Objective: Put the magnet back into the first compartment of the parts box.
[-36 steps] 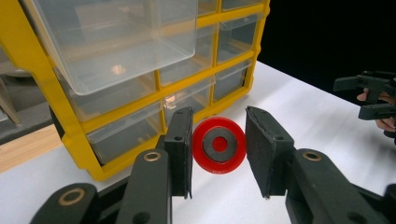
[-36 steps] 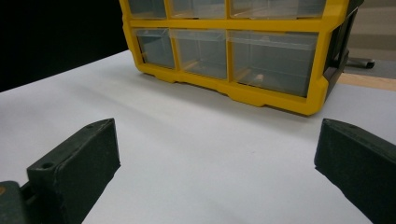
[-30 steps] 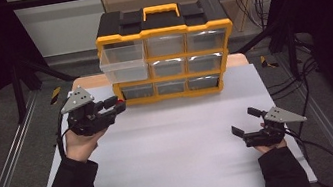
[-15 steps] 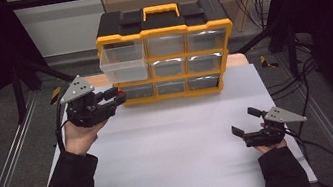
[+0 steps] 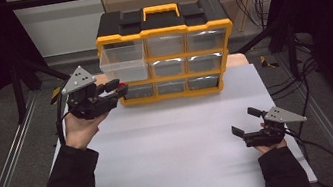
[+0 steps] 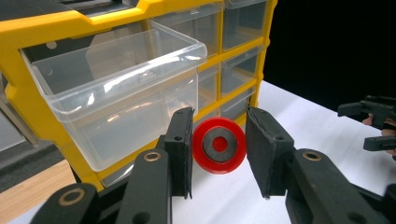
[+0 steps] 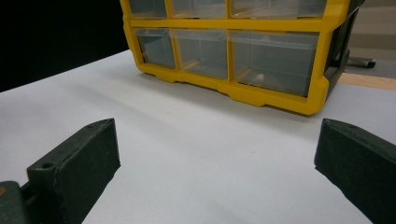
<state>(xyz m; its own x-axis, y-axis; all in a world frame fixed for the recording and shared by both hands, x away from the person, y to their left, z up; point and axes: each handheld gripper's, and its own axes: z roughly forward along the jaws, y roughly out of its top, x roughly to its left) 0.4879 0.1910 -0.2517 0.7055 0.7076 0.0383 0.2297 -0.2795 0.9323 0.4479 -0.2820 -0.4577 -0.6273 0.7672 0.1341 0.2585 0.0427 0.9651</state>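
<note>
A yellow and black drawer cabinet (image 5: pixel 163 30) stands at the back of the white table (image 5: pixel 179 157). Its top-left clear drawer (image 5: pixel 124 64) is pulled out, and it looks empty in the left gripper view (image 6: pixel 116 88). My left gripper (image 5: pixel 120 89) is held in the air just left of the cabinet's lower rows, below that drawer. It is shut on a red disc (image 6: pixel 218 145) with a grey centre, which sits between the pads (image 6: pixel 184 149). My right gripper (image 5: pixel 242 121) rests low at the table's right front, open with nothing between its jaws (image 7: pixel 218 135).
The cabinet's other clear drawers (image 7: pixel 271 58) are pushed in. Bare white table (image 7: pixel 187 154) lies between the right gripper and the cabinet. Cables (image 5: pixel 309 142) trail off the table's right side, and metal frame rails (image 5: pixel 9 169) run along both sides.
My left gripper has risen and moved right toward the cabinet's open drawer, carrying the red disc. The right gripper has stayed in place.
</note>
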